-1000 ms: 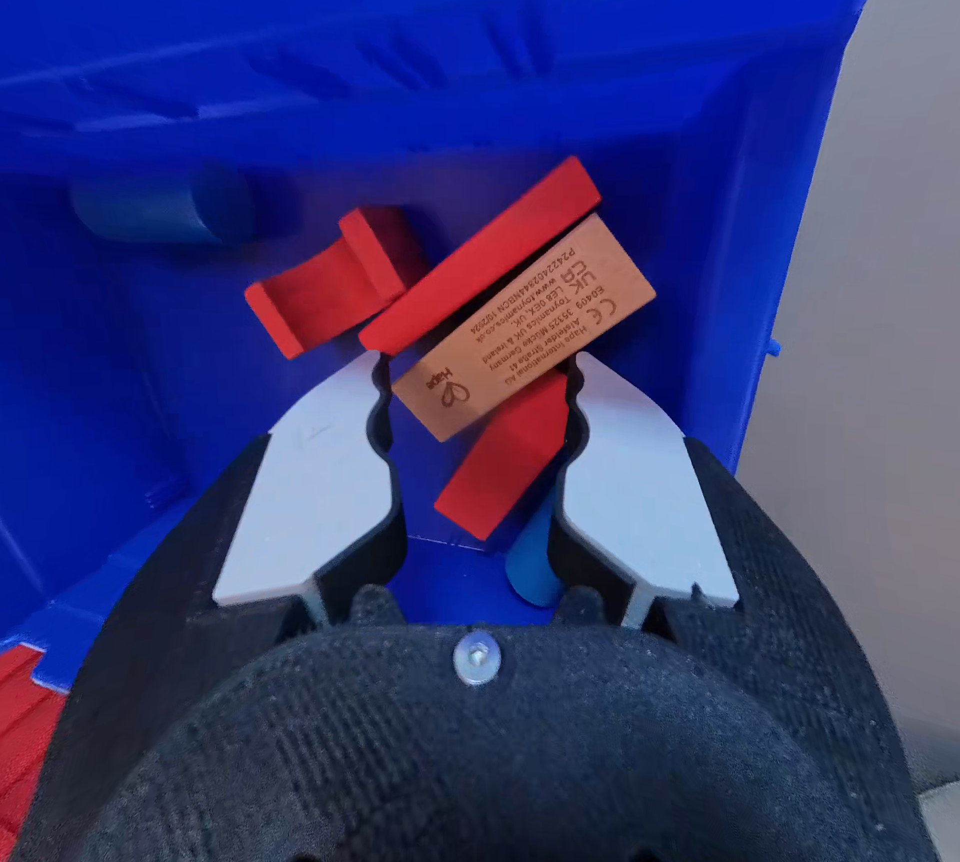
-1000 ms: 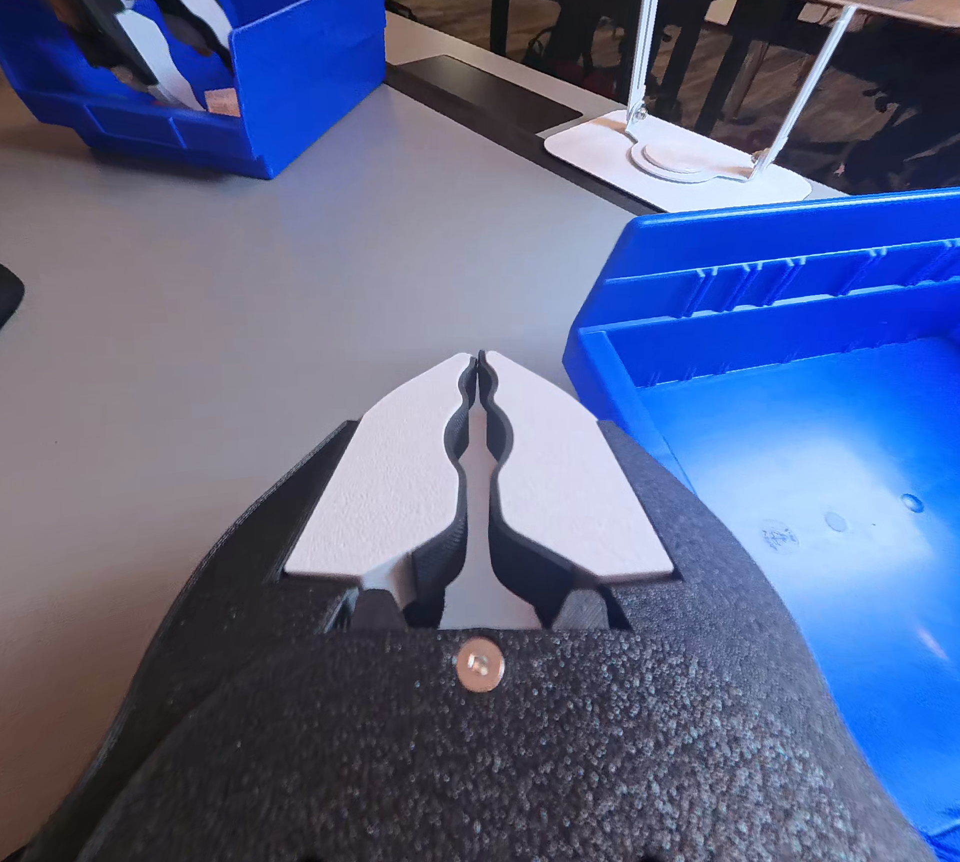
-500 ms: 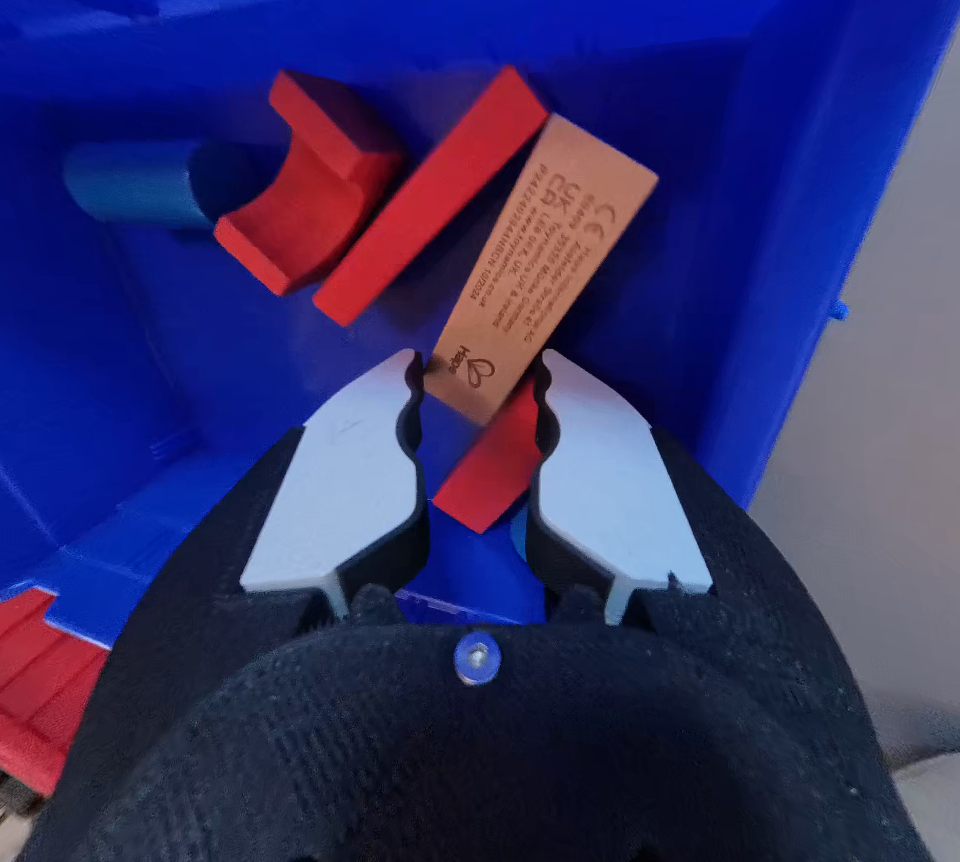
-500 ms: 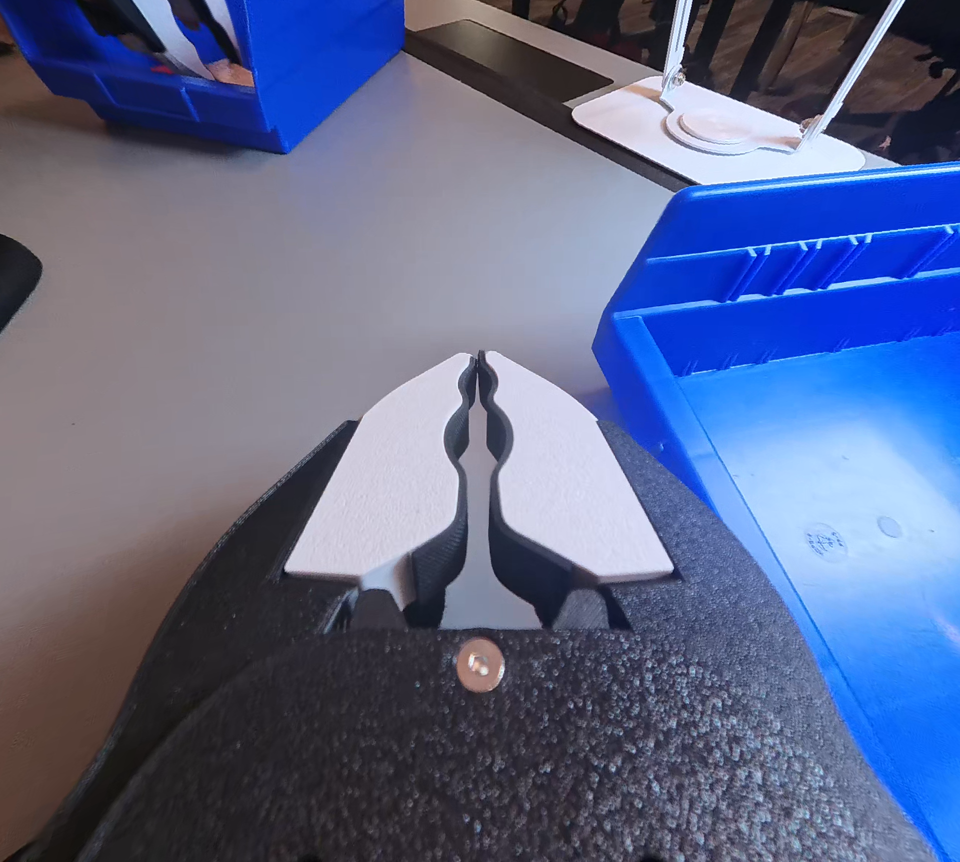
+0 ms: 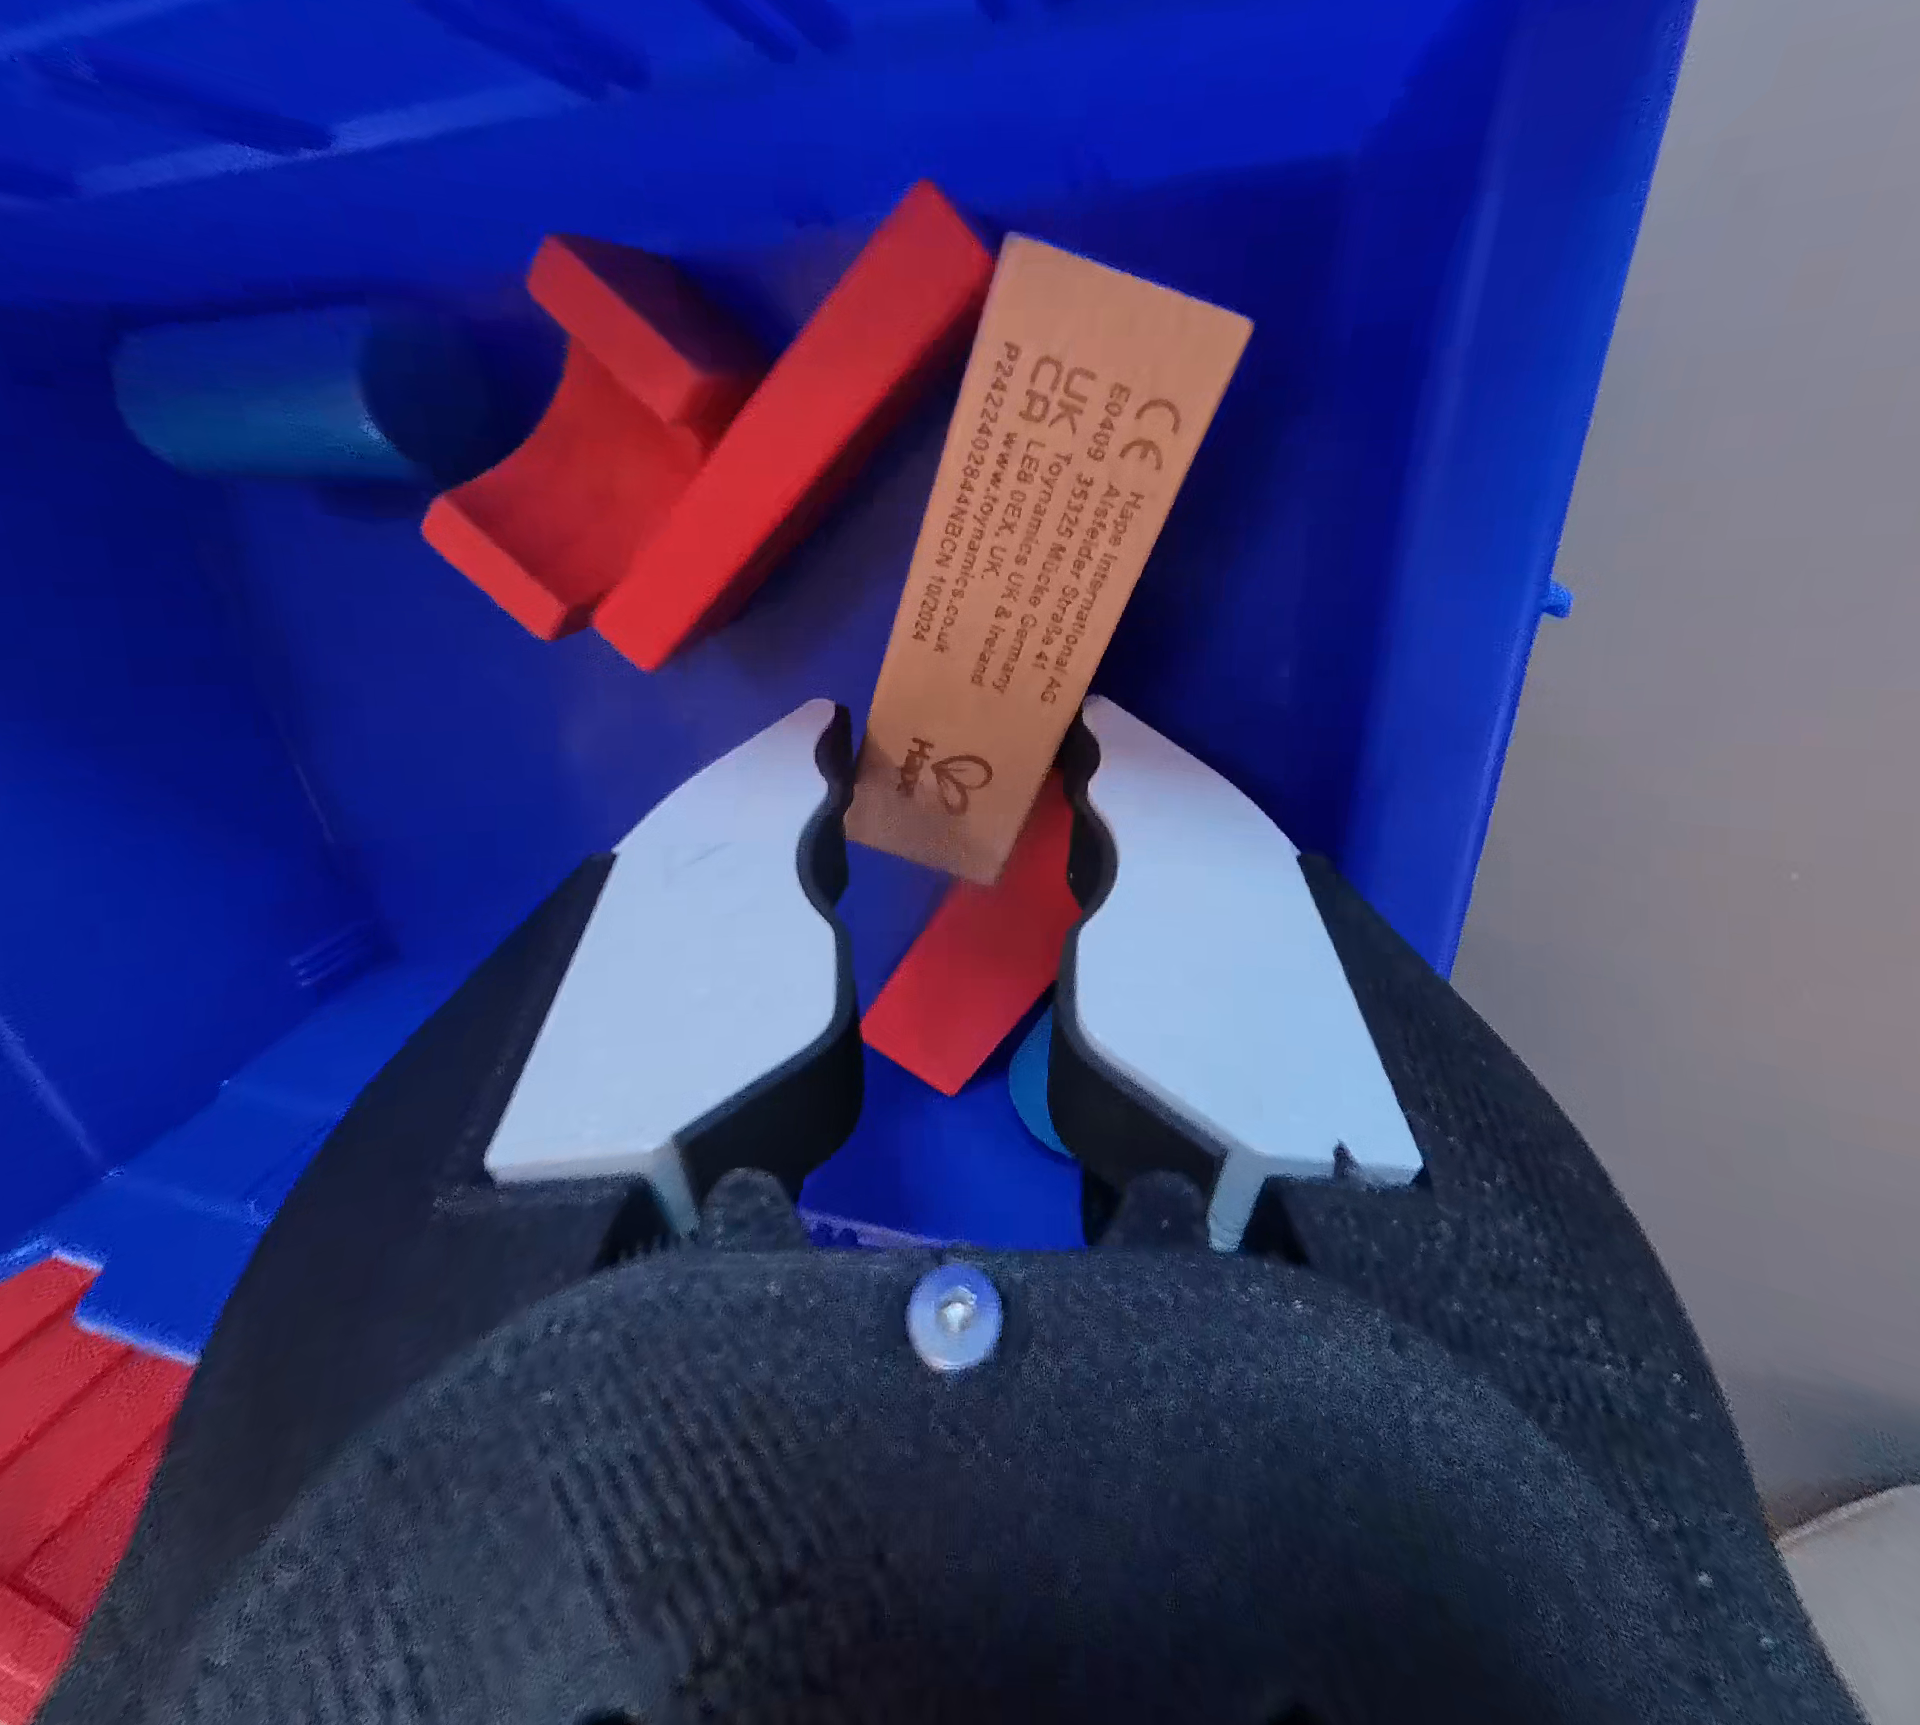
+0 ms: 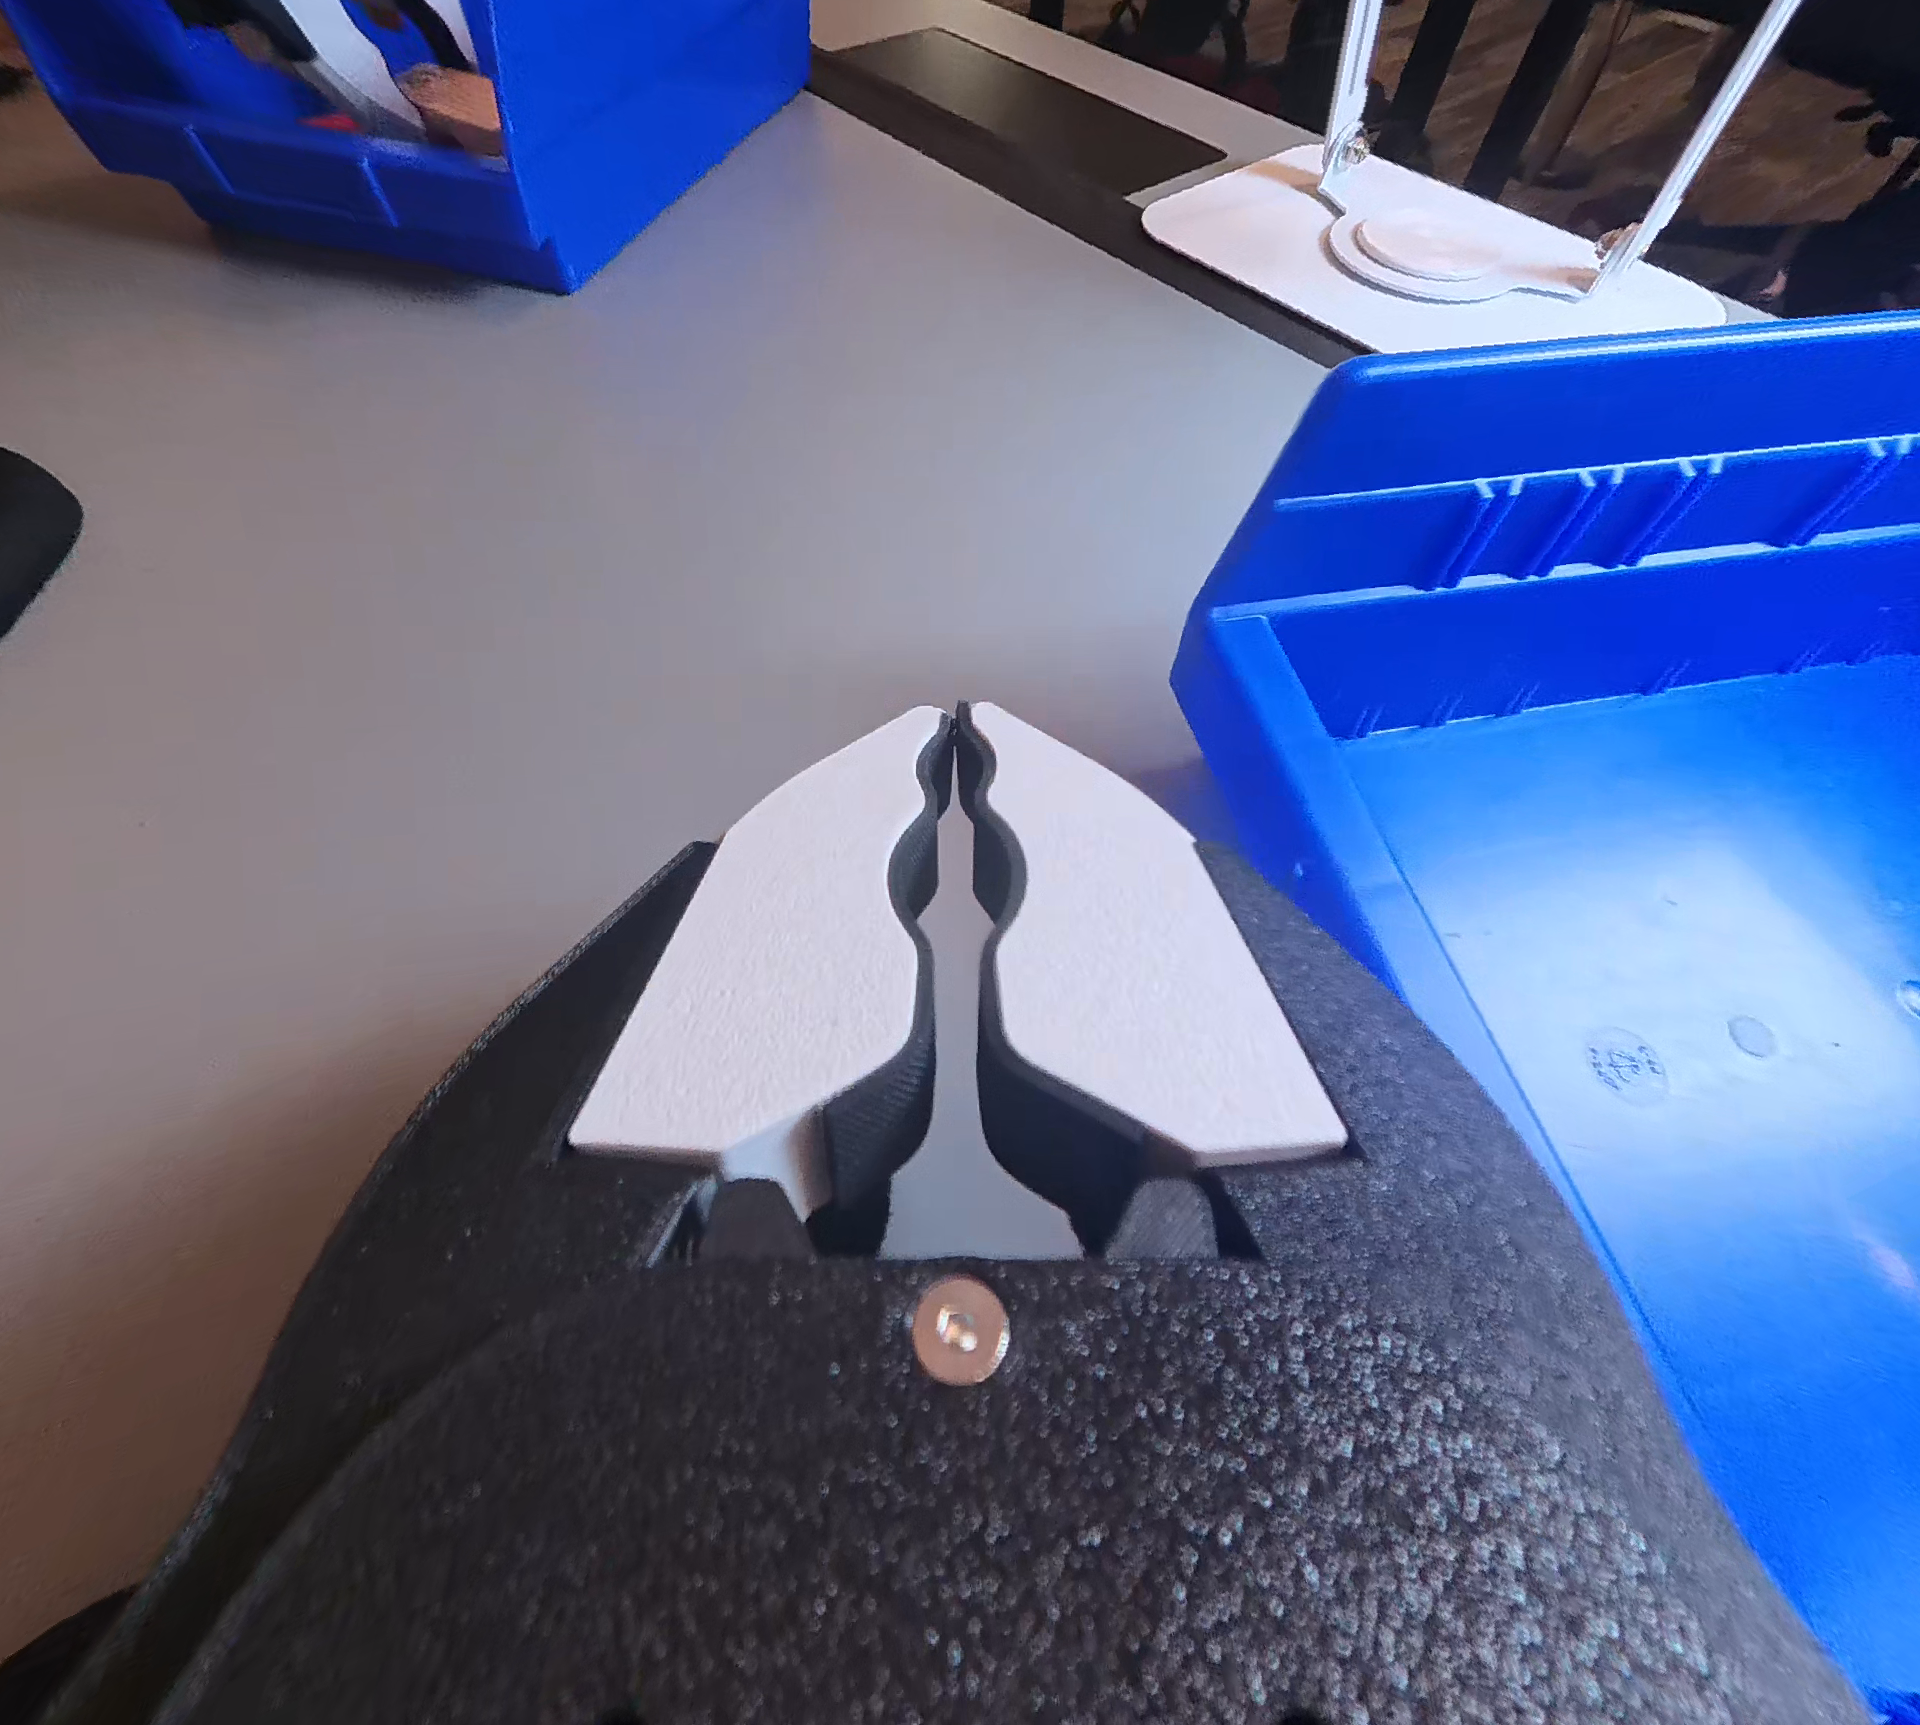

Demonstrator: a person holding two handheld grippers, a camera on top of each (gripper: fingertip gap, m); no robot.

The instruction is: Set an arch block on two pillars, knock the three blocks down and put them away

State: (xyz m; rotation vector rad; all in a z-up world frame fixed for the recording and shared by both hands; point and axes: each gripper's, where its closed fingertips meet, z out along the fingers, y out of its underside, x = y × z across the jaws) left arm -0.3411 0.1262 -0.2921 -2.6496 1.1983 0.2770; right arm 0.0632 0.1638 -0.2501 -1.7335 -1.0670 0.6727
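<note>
Blue plastic walls fill my left wrist view: my left gripper is down inside the blue bin. From the left, a dark blue cylinder lies against the back wall, its end tucked into the hollow of the red arch block. Just beside the arch, touching it, a red plank lies slanted. Next comes the plain wooden block, printed on its face; my left gripper is clamped on its near end, one finger on each long edge. Under that end lies another red block, and a second blue piece peeks out by my right finger.

In the right wrist view, the same bin sits far left on the grey bench with my left gripper in it. My right gripper hovers over the bench, closed on nothing, tips meeting. Just to its right is a second blue bin, and beyond that a white stand.
</note>
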